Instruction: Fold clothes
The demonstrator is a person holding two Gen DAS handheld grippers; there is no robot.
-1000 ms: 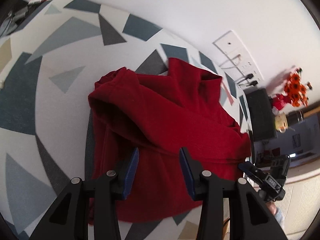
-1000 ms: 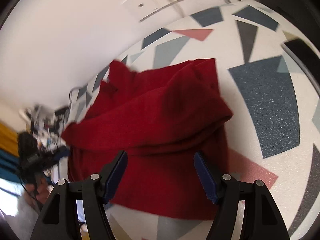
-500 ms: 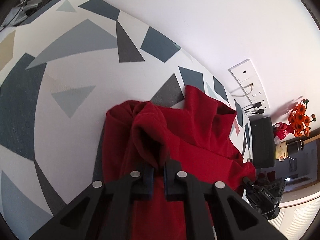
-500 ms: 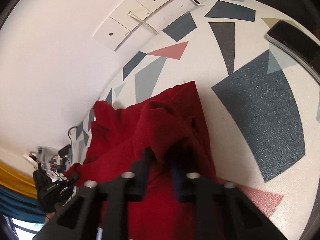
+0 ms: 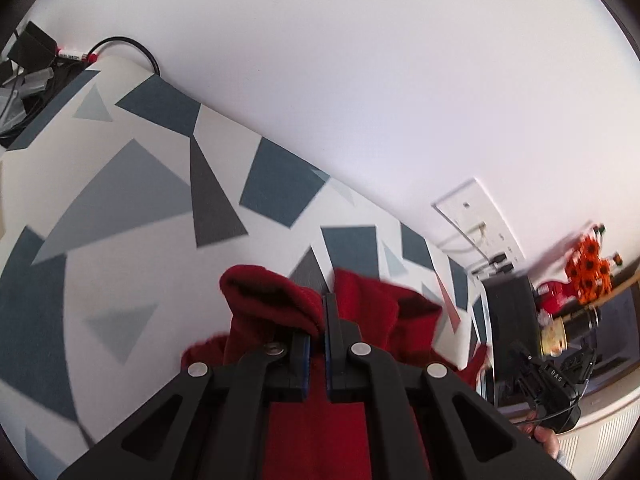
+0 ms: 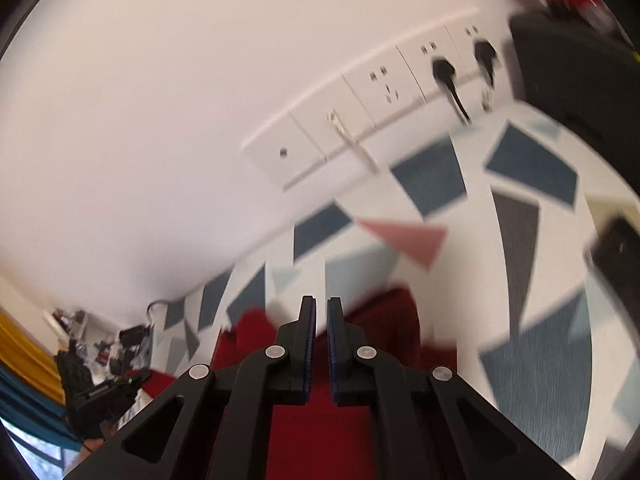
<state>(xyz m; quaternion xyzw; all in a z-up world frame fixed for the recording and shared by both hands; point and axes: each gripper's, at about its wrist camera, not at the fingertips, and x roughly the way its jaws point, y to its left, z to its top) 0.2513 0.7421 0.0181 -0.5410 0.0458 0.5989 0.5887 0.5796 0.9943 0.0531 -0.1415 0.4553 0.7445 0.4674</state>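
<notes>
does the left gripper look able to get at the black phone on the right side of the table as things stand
Probably not: the left gripper is shut on the red garment, and the black phone lies beyond the right gripper, which looks clamped on the garment too.

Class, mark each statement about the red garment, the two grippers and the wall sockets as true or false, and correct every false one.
1. The left gripper is shut on the red garment. True.
2. The right gripper is wide open. False: its jaws are nearly together.
3. The garment is blue. False: it is red.
4. Black plugs sit in the wall sockets. True.
</notes>
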